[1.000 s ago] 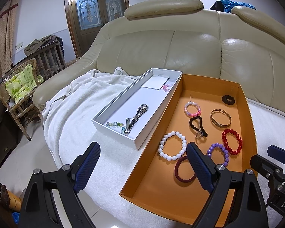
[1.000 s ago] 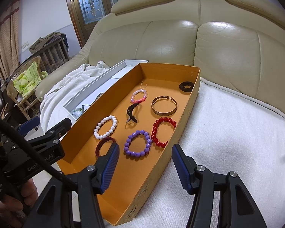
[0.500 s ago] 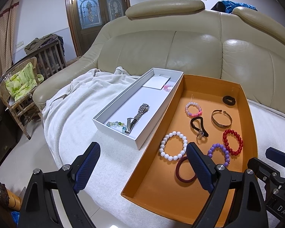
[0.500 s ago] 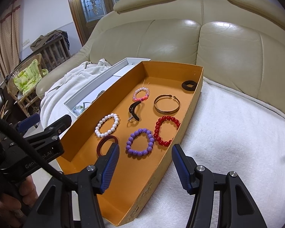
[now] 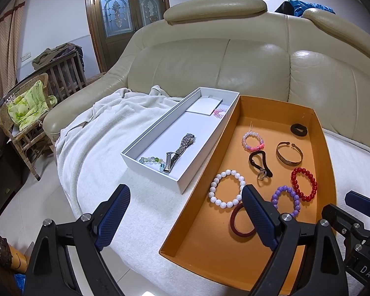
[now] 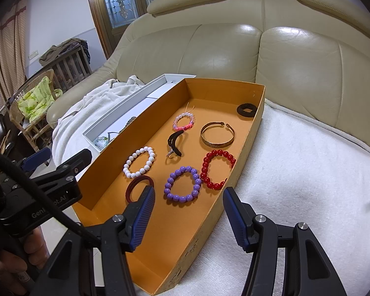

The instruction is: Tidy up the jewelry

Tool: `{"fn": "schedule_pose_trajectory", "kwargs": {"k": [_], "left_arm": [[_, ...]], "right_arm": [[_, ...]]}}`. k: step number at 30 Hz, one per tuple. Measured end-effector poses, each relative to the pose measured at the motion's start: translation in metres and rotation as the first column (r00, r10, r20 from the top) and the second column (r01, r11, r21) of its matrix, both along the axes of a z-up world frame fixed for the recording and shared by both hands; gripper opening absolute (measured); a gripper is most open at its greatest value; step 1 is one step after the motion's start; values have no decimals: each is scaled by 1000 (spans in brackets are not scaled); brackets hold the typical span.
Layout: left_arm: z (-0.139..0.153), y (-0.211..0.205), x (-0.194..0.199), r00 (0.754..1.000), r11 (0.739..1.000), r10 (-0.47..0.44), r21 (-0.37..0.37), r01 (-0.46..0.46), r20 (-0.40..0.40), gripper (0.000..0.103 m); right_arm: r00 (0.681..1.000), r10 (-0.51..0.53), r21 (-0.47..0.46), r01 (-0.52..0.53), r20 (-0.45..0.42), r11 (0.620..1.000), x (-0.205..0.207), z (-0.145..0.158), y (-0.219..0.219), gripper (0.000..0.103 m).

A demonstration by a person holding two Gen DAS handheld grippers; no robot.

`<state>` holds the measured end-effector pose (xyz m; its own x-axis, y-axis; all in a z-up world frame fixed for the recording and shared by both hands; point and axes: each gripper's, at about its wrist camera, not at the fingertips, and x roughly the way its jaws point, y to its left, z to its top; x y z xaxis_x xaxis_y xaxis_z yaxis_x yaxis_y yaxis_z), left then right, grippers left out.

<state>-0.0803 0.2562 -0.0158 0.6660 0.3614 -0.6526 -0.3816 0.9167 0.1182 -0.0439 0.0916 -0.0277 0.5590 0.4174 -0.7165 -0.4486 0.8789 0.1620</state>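
Observation:
An orange tray (image 5: 244,116) (image 6: 255,123) on a white towel holds several bracelets: white beads (image 5: 225,188) (image 6: 139,162), purple beads (image 5: 286,201) (image 6: 182,187), red beads (image 5: 304,183) (image 6: 217,169), a dark red band (image 5: 236,222) (image 6: 135,187), a brass cuff (image 5: 289,154) (image 6: 217,135), a pink bead bracelet (image 5: 252,140) and black hair ties. A white box (image 5: 148,145) beside it holds a metal watch (image 5: 182,145) and a green bead bracelet (image 5: 151,160). My left gripper (image 5: 185,209) is open above the tray's near left edge. My right gripper (image 6: 188,212) is open above the tray's near end.
A beige leather sofa (image 5: 209,56) backs the towel. A wicker chair with a green cushion (image 5: 27,103) stands at left. A wooden door (image 5: 125,14) is behind. The towel's front edge (image 5: 98,224) drops to the tiled floor.
Both grippers have drifted slightly, so the tray and box sit a little higher and further right in view. Both stay open and empty.

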Motion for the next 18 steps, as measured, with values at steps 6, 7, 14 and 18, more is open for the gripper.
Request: {"fn": "schedule_pose_trajectory", "kwargs": {"k": [6,7,14,18], "left_arm": [[0,1,-1,1000,1000,4,4,-4,0,92],[-1,2,-1,1000,1000,5,3,-5,-1,92],[-2,8,-3,1000,1000,17,3,-17,-1,92],[-2,10,-4,1000,1000,18,3,-18,0,92]], "right_arm": [[1000,0,-1,0,-1,1000,0,0,1,62],[1000,-1,0,1,-1,1000,0,0,1,62],[1000,9,-1,-9,1,1000,1,-2,8,62],[1000,10,0,-10,0,1000,1,-2,9,62]]}}
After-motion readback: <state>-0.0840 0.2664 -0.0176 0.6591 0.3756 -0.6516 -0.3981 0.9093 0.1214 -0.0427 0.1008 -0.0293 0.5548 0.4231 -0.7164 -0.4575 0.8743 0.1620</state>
